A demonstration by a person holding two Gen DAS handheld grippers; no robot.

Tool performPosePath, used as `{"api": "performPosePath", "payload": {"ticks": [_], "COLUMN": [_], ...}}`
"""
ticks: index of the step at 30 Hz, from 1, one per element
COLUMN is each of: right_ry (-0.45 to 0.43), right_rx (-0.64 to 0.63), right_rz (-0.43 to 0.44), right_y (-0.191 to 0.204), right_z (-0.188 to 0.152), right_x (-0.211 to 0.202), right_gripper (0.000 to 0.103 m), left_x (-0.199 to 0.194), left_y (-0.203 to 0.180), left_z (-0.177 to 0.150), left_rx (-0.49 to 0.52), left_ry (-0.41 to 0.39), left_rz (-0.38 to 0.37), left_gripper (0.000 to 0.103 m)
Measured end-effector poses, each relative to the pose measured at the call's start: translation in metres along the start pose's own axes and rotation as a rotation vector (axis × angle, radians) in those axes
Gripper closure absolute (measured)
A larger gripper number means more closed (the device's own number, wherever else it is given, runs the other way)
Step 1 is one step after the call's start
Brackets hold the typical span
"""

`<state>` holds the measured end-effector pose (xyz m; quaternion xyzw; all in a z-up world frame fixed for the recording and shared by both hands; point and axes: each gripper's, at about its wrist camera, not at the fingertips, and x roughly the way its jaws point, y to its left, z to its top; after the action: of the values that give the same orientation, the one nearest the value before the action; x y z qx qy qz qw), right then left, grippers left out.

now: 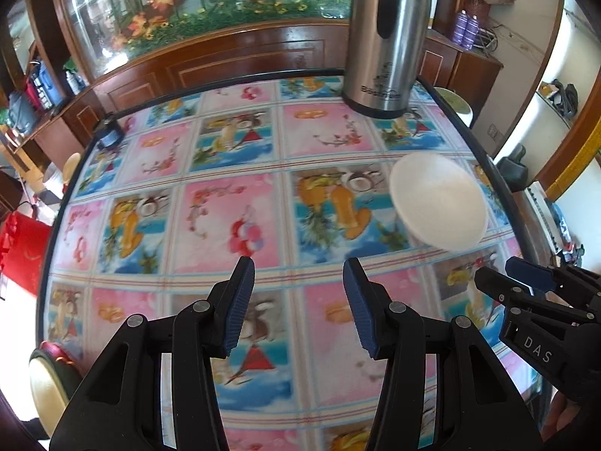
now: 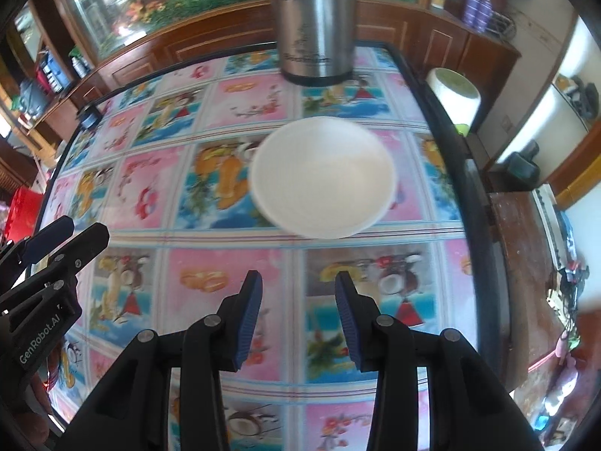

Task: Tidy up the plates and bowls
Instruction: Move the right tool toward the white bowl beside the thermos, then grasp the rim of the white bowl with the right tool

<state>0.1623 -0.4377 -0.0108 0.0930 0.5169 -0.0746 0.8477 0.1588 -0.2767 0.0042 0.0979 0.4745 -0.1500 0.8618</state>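
Observation:
A white bowl (image 2: pixel 323 178) stands upright on the patterned tablecloth, straight ahead of my right gripper (image 2: pixel 298 280), which is open and empty and short of it. In the left wrist view the same bowl (image 1: pixel 437 201) lies to the right and ahead of my left gripper (image 1: pixel 298 265), which is open and empty above the cloth. The right gripper (image 1: pixel 499 270) shows at the right edge of the left wrist view. The left gripper (image 2: pixel 80 231) shows at the left edge of the right wrist view. No plates are in view.
A tall steel thermos (image 1: pixel 387 37) stands at the far side of the table (image 1: pixel 233 203), behind the bowl; it also shows in the right wrist view (image 2: pixel 315 18). A wooden cabinet with a glass front lies beyond. The table's dark right edge (image 2: pixel 473 195) runs near the bowl.

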Motion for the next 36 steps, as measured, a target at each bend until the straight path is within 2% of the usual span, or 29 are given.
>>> {"api": "performPosePath", "payload": {"ticks": [7,11,19,28,30,31,36], "right_ry": [0.005,0.018,0.049,0.084,0.090,0.100,0.101], "right_rx": [0.073,0.097,0.124,0.119,0.117,0.116,0.122], "right_rz": [-0.022,-0.010,0.008,0.053,0.066,0.075,0.105], "right_y": [-0.046,-0.061,-0.082,-0.086,-0.087,-0.086,-0.086], "right_z": [0.020,0.031,0.048,0.060,0.059,0.059,0.057], "right_x": [0.015,0.030,0.056,0.082,0.084,0.086,0.083], "right_gripper": [0.058,0.058,0.056,0.055,0.071,0.087,0.091], "left_x": [0.036,0.055,0.092,0.120,0.123,0.124,0.126], "left_y": [-0.036,-0.049,-0.065,-0.077,-0.077,-0.079,-0.083], "left_z": [0.030,0.043,0.055,0.055,0.053,0.052,0.046], "left_rx": [-0.016,-0.027,-0.033,-0.020,-0.019,-0.021,0.006], "left_ry": [0.051,0.073,0.125,0.169,0.174,0.178,0.200], "left_rz": [-0.078,-0.094,-0.092,-0.088,-0.101,-0.116,-0.133], "left_gripper": [0.054,0.054,0.054,0.054,0.054,0.055,0.072]}}
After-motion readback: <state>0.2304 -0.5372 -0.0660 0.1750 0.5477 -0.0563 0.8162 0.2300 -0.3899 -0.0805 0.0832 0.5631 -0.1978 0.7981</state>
